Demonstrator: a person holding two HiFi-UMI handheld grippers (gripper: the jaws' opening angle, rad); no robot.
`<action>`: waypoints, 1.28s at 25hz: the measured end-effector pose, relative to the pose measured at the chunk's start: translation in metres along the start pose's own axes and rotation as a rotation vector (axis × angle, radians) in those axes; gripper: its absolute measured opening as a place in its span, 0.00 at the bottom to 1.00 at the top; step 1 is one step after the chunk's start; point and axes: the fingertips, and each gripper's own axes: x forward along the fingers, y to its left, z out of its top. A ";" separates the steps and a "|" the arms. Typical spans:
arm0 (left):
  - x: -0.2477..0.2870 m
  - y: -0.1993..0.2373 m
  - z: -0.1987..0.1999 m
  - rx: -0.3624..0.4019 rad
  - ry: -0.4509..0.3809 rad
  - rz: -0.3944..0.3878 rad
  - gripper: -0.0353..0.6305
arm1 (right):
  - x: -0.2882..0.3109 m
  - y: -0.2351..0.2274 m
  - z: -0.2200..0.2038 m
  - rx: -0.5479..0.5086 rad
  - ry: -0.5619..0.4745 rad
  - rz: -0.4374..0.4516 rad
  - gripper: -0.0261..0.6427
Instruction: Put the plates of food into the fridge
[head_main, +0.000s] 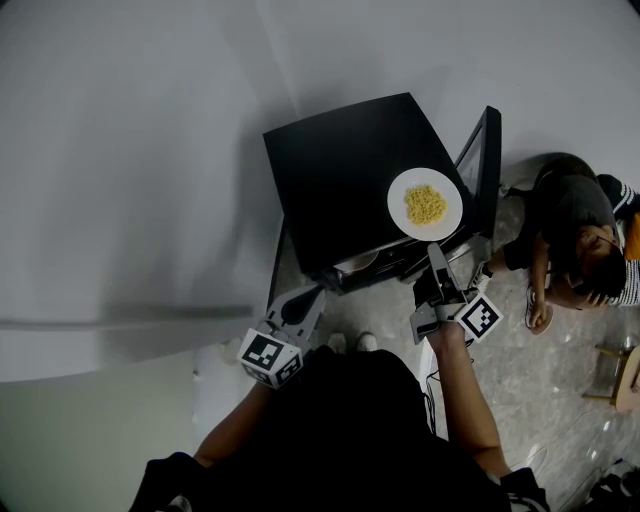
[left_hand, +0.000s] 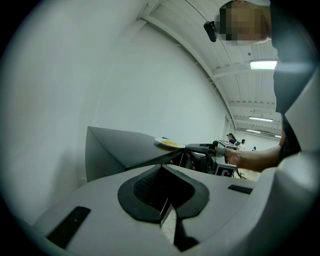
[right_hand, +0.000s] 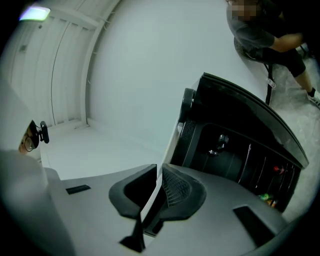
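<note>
the left gripper (head_main: 316, 293) is low down in front of the fridge (head_main: 340, 180). its jaws are shut tight and there is nothing between them. it points at the left front corner of the fridge. i think it waits there with no job to do right now.

the fridge is small and black, and we look down on its flat top. the plate (head_main: 425, 232) sits on that top, near the right front corner. it is white with a little pile of yellow noodles (head_main: 425, 204) in the middle. it is not in the fridge yet. i think the top is just a handy spot for it while the way in gets made ready.

the right gripper (head_main: 434, 255) is just below the plate, at the open front of the fridge. its jaws are shut too, and they hold nothing. its own view looks into the dark inside, with shelves and some small things i cannot make out.

the door (head_main: 490, 165) stands wide open on the right side, so the inside is free to reach. that must be why the plate can go in next. a gripper will need to open first to take the plate by its rim.

further right, a person (head_main: 570, 215) sits on the floor, well apart from the plate.
</note>
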 end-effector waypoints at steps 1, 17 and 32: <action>0.000 0.001 0.000 0.000 -0.001 0.001 0.09 | 0.000 0.000 0.001 0.003 -0.004 0.002 0.08; -0.005 0.004 -0.002 -0.021 -0.021 0.027 0.09 | 0.010 -0.018 0.015 0.204 -0.074 -0.026 0.21; -0.019 0.006 -0.004 -0.028 -0.012 0.058 0.09 | 0.024 -0.025 0.016 0.373 -0.052 -0.087 0.13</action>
